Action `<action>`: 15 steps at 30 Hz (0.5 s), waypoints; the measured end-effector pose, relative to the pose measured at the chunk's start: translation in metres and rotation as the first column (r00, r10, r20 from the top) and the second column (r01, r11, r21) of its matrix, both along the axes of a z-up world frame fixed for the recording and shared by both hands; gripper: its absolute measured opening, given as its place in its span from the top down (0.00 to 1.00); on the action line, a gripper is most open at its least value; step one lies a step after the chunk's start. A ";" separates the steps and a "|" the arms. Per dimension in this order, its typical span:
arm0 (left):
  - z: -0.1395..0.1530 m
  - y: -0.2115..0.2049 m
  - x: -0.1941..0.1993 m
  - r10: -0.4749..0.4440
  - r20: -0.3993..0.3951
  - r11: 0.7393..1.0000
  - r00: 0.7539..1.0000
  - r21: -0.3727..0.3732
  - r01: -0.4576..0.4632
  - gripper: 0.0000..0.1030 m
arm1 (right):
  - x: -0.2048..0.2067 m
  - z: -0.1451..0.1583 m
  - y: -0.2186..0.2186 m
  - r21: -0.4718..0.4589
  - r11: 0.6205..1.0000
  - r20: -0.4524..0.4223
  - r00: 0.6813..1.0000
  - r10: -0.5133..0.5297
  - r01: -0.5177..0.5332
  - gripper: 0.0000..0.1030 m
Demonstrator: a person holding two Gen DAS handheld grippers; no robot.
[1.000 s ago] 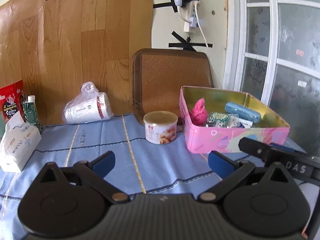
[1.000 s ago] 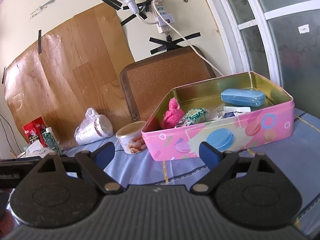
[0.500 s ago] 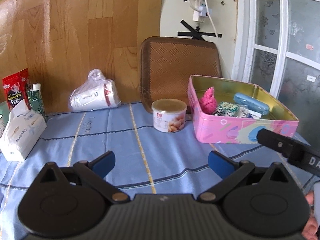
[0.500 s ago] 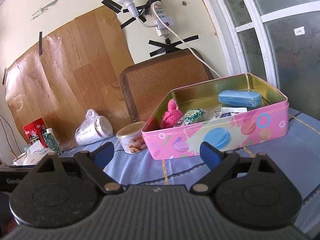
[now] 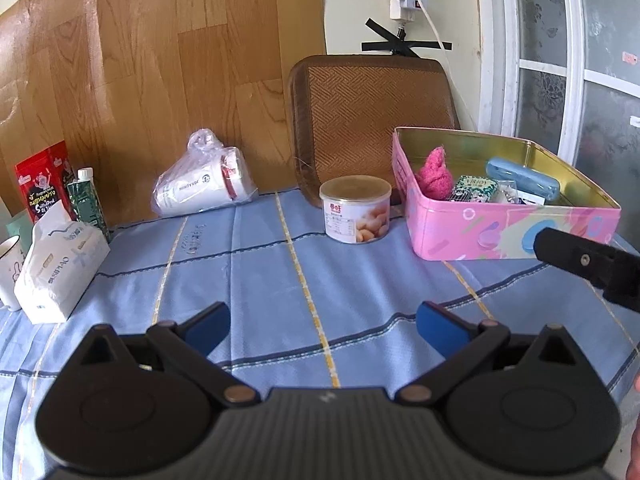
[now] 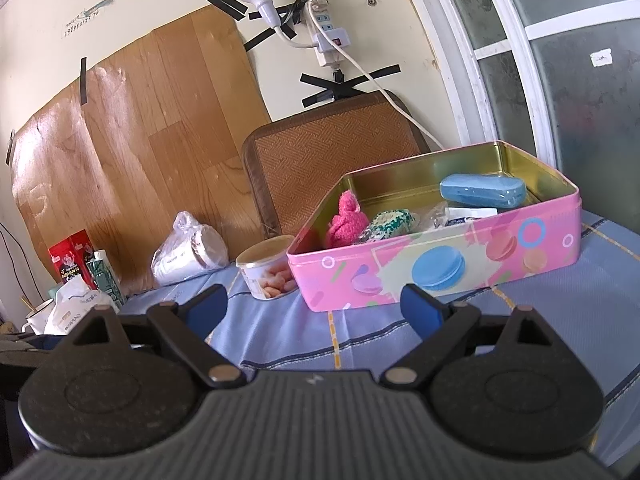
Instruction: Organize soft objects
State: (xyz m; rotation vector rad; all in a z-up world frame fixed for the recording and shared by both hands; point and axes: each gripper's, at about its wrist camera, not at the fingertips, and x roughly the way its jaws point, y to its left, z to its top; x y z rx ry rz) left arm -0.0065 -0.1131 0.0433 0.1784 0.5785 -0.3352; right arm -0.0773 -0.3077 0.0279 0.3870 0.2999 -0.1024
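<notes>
A pink tin box [image 5: 500, 232] [image 6: 440, 268] stands open on the blue checked tablecloth at the right. Inside it lie a pink fuzzy sock [image 5: 434, 176] [image 6: 346, 220], a green-and-white soft roll [image 5: 476, 188] [image 6: 390, 220], a blue case [image 5: 524, 178] [image 6: 482, 190] and small packets. My left gripper [image 5: 322, 326] is open and empty, low over the cloth, well short of the box. My right gripper [image 6: 316, 306] is open and empty, just in front of the box's near wall. The right gripper's body also shows in the left wrist view [image 5: 588, 264].
A round nut can [image 5: 355, 209] [image 6: 266, 266] stands left of the box. A bagged white cup [image 5: 204, 186] [image 6: 188, 250] lies by the wooden board. A tissue pack [image 5: 60, 264], a green carton [image 5: 86, 196], a red packet [image 5: 42, 184] and a mug [image 5: 8, 270] stand at the left. A woven brown cushion [image 5: 372, 120] leans on the wall.
My left gripper has drawn back and risen, so more of the cloth and the left-side items show. The right gripper has barely moved. Both stay open.
</notes>
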 end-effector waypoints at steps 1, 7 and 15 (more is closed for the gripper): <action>0.000 0.000 0.000 -0.001 -0.002 1.000 1.000 0.001 0.001 0.00 | 0.000 -0.001 0.000 0.001 1.000 -0.002 1.000 0.000 0.000 0.08; -0.002 -0.001 0.001 -0.003 -0.011 1.000 1.000 -0.001 0.003 0.00 | 0.000 -0.004 -0.001 0.009 1.000 -0.007 1.000 -0.002 0.002 0.08; 0.000 0.001 0.001 0.011 0.007 1.000 1.000 -0.005 -0.011 0.00 | -0.003 -0.004 -0.004 0.015 1.000 0.010 1.000 -0.027 0.027 0.08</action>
